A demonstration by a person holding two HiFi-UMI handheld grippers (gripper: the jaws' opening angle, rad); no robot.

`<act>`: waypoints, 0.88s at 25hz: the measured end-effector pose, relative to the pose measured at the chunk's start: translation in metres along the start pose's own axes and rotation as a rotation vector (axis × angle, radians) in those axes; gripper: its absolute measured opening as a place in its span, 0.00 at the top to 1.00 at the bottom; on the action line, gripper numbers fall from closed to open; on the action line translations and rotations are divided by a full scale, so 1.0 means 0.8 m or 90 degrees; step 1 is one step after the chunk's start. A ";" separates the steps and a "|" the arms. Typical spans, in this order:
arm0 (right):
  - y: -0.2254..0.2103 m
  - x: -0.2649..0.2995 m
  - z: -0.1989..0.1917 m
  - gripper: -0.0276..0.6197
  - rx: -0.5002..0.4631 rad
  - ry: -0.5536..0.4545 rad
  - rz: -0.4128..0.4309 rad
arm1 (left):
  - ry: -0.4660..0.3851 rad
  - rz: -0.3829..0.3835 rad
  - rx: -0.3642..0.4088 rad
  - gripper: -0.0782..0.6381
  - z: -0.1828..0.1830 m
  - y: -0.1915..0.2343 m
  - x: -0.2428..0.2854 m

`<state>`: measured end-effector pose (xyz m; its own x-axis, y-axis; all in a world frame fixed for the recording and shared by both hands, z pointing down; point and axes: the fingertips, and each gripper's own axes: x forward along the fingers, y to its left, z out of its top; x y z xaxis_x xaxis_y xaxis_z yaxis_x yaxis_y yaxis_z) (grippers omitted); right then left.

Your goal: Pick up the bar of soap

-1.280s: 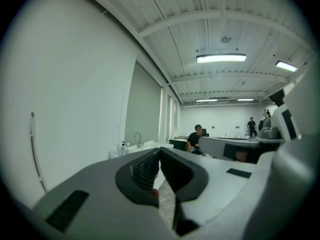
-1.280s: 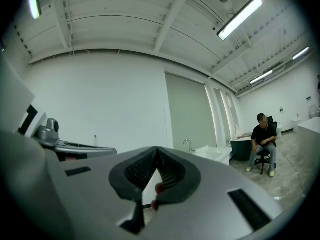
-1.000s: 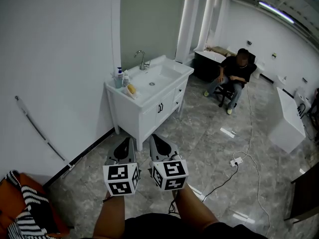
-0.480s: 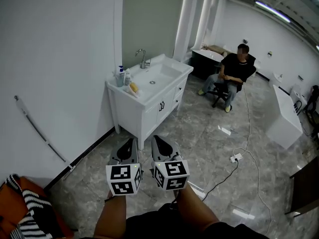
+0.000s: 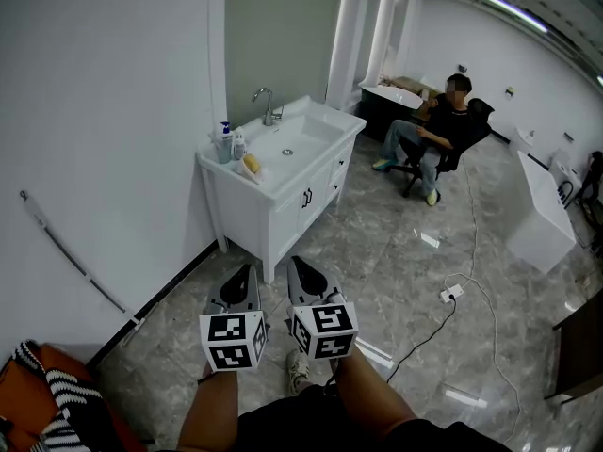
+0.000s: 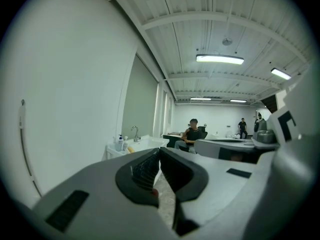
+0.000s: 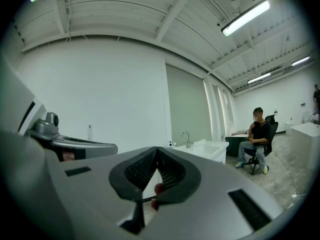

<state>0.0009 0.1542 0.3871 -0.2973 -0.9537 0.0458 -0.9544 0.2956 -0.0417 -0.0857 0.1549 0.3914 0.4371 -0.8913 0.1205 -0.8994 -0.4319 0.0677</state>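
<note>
A: Closest to you, your two bare forearms (image 5: 212, 408) reach forward side by side. Each hand holds a grey gripper with a black-and-white marker cube (image 5: 231, 341) on its back. Your left gripper (image 5: 245, 273) has its jaws pressed together, with nothing between them.

B: Your right gripper (image 5: 298, 269) is the same: jaws together, empty. The two grippers sit just beside each other. Under them, one pale shoe (image 5: 299, 372) shows on the grey marbled floor (image 5: 396, 243). A striped cloth (image 5: 52, 417) lies at your lower left.

A: Beyond the grippers stands a white vanity cabinet (image 5: 283, 210) against the wall (image 5: 113, 111). It has a basin (image 5: 297, 144) and a chrome faucet (image 5: 267, 106) at the back.

B: The bar of soap (image 5: 250, 166), yellow, lies on the left end of the vanity top, beside the basin. It is well apart from both grippers. Just behind it stand a pump bottle (image 5: 224, 141) with a blue top and a smaller bottle (image 5: 238, 146).

A: To your right, a white power strip (image 5: 449, 296) and its cable lie on the floor. Farthest off, a person (image 5: 435, 132) sits in a black office chair (image 5: 468, 130).
</note>
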 end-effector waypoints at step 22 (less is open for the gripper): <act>-0.131 0.176 0.035 0.95 0.007 0.004 0.013 | 0.009 0.024 0.018 0.87 0.048 0.032 0.213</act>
<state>0.0600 -0.0123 0.3696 -0.3169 -0.9470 0.0518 -0.9478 0.3143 -0.0536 -0.0348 -0.0136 0.3754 0.4033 -0.9047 0.1370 -0.9147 -0.4026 0.0344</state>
